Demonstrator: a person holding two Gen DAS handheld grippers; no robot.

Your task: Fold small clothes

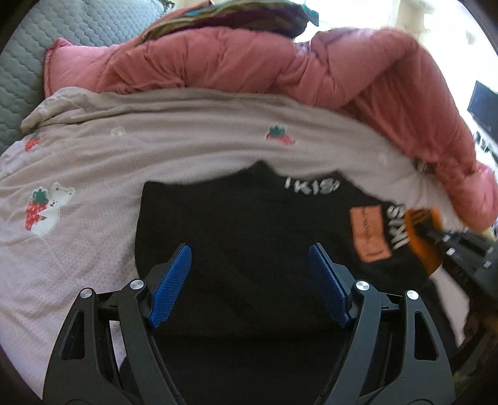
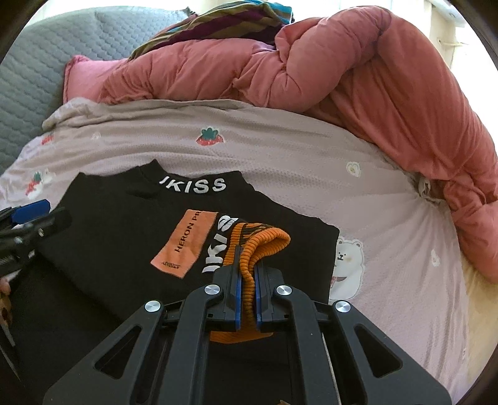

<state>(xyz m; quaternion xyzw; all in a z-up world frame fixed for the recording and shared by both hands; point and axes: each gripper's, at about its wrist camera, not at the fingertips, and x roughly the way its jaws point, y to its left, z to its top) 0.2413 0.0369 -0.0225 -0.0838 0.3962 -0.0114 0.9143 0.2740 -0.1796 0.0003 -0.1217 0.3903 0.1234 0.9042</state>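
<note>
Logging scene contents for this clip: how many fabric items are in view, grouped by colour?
Black: 1, the black top with the orange cuff, which the right claw is shut on.
Pink: 2, the pink duvet and the pale pink bear-print sheet.
Grey: 1, the grey quilted pad.
Striped multicolour: 1, the striped cloth.
Total: 5

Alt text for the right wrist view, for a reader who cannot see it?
The right tongs are shut on the orange ribbed cuff of a black sweatshirt lettered "IKISS", with an orange patch, lying on a pinkish strawberry-and-bear bedsheet. The left tongs show at the left edge; a bunched pink quilt lies behind.
</note>
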